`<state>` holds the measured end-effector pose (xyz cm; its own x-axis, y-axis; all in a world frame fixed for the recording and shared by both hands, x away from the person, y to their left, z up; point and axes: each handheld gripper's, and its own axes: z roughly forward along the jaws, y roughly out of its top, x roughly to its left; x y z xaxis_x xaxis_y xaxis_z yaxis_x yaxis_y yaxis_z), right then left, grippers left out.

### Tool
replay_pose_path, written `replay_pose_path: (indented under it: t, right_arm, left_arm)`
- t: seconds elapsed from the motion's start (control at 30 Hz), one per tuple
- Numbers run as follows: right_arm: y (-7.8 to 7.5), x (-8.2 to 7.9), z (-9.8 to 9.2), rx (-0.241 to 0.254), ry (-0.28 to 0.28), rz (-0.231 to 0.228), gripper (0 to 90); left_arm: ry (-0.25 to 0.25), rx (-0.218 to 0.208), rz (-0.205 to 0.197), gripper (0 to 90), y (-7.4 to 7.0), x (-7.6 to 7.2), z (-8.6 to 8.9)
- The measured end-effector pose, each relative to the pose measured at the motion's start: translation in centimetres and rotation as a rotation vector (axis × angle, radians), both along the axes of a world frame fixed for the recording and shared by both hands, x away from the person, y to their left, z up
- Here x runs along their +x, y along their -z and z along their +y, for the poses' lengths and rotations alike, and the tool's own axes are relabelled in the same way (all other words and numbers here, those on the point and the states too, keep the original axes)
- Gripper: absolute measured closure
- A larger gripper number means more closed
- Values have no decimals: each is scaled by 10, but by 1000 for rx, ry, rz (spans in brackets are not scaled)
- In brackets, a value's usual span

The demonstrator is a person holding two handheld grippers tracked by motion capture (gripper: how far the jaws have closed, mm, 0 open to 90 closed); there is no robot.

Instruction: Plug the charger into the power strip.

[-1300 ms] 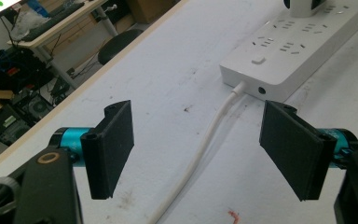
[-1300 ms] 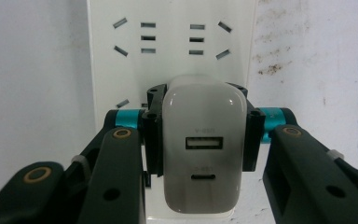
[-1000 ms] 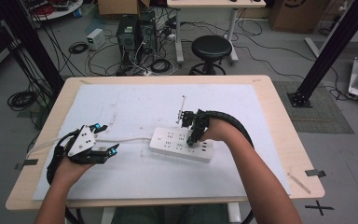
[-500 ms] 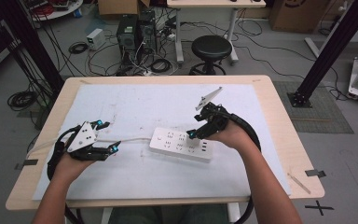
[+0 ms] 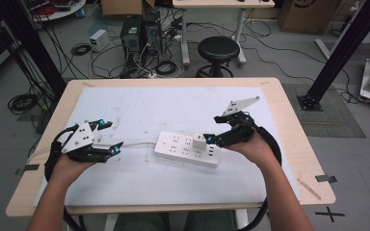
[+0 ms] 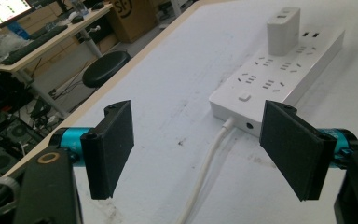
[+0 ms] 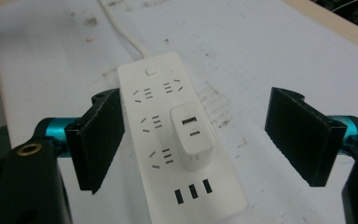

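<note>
My right gripper (image 7: 193, 140), frame centre: jaws wide, empty, straddling USB charger (image 7: 192, 135) plugged in power strip (image 7: 179, 140); left gripper (image 6: 200, 149) open, empty, facing strip's cord end, likely to brace.

The power strip (image 5: 188, 149) lies on the table (image 5: 289, 144) between my tongs: left tongs (image 5: 107, 136) at its cord (image 5: 135, 143) end, right tongs (image 5: 213, 130) beside the charger (image 5: 199, 142) plugged into it.

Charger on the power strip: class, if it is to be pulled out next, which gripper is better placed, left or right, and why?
Right. The right gripper is open beside the charger, which sits between its jaws. The left gripper is open too, but farther off, near the strip's cable end.
</note>
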<state>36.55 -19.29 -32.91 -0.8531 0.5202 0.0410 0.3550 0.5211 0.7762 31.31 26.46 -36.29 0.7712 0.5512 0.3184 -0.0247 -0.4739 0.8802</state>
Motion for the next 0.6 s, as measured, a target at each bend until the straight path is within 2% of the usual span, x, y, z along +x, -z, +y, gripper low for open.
replay_pose_path:
  t: [0.03,0.13,0.17,0.2,0.27,0.47,0.6]
  right_arm:
    - [1,-2,-4,20,4,-6,201]
    - [4,-6,-14,55,22,-14,201]
    - [5,-7,-17,67,30,-20,201]
    - [6,-8,-19,83,29,-24,201]
    - [8,-9,-23,97,41,-27,201]
    - [10,-12,-29,118,49,-32,200]
    - [8,-11,-30,112,51,-40,201]
  left_arm:
    - [3,-18,2,260,1,0,0]
    - [18,-13,4,255,3,2,2]
    - [16,-24,8,255,5,2,1]
    - [16,-11,14,255,5,3,1]
    - [12,-13,21,255,7,3,0]
    - [7,-25,23,255,8,3,0]
    - [3,-13,22,255,7,5,0]
